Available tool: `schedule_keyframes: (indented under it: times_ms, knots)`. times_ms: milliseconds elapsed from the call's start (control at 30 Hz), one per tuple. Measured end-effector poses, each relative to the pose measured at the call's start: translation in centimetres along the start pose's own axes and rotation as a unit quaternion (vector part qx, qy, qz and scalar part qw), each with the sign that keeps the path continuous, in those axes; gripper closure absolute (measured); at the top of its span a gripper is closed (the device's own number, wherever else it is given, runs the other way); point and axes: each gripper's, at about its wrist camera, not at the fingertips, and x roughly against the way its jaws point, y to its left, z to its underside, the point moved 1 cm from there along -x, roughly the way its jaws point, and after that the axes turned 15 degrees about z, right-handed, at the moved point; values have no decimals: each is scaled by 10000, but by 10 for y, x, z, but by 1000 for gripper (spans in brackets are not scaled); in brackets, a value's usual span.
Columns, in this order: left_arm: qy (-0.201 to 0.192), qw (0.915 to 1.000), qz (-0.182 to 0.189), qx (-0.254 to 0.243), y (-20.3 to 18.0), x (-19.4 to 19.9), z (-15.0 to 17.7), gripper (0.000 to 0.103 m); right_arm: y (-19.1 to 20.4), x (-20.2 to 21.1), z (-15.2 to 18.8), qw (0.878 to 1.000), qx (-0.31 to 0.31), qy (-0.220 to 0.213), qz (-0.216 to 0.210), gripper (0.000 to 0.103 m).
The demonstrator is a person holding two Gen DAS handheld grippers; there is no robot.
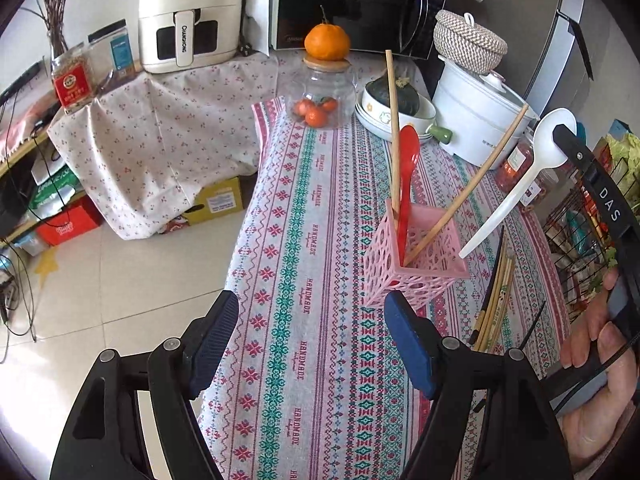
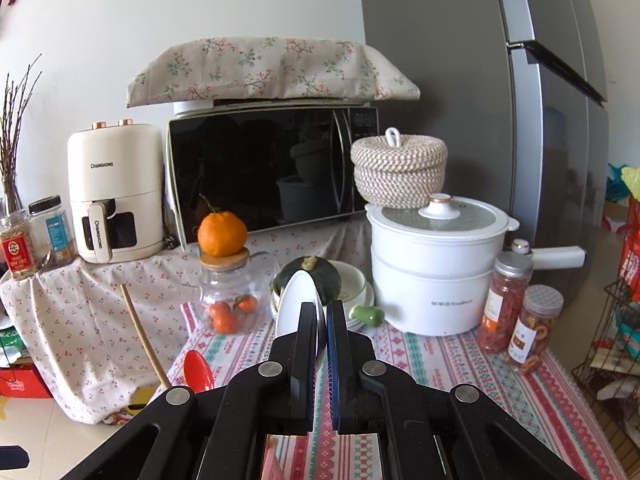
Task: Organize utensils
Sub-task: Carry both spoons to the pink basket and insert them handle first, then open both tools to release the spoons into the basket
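Observation:
A pink perforated utensil basket (image 1: 416, 258) stands on the patterned tablecloth (image 1: 320, 320). It holds a red spoon (image 1: 408, 184) and two wooden chopsticks (image 1: 394, 128). My left gripper (image 1: 312, 340) is open and empty, low in front of the basket. My right gripper (image 2: 322, 312) is shut on a white spoon (image 2: 296, 300); in the left wrist view that white spoon (image 1: 520, 184) hangs handle-down above and right of the basket. Several loose chopsticks (image 1: 496, 300) lie on the cloth right of the basket. The red spoon (image 2: 198, 370) and a chopstick (image 2: 144, 336) also show in the right wrist view.
Behind the basket stand a glass jar (image 1: 322, 92) topped with an orange (image 1: 327, 42), stacked bowls with a squash (image 1: 394, 110), and a white electric pot (image 1: 476, 120). A microwave (image 2: 272, 168) and air fryer (image 2: 114, 192) are at the back. A wire rack (image 1: 588, 240) is at right.

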Motion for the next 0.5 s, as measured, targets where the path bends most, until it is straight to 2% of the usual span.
schedule_keyframes:
  times_ms: [133,333,433,467,500]
  knots:
    - [66,10000,-39,-29,1,-3,1,25,13,-10,12,9998,165,78,59,99]
    - [73,9999,-78,-106,-1,-4,1,25,21,-18,26,9988,271,383,-118,97]
    - [22,9999,-22,-169,-5,-2,1,25,18,-19,27,9976,178,605,-275,80]
    - [16,9998,-7,-190,-7,-2,1,25,15,-18,27,9971,104,675,-337,69]
    - [10,9998,1,-213,-8,-2,1,24,12,-17,27,9964,26,738,-410,63]
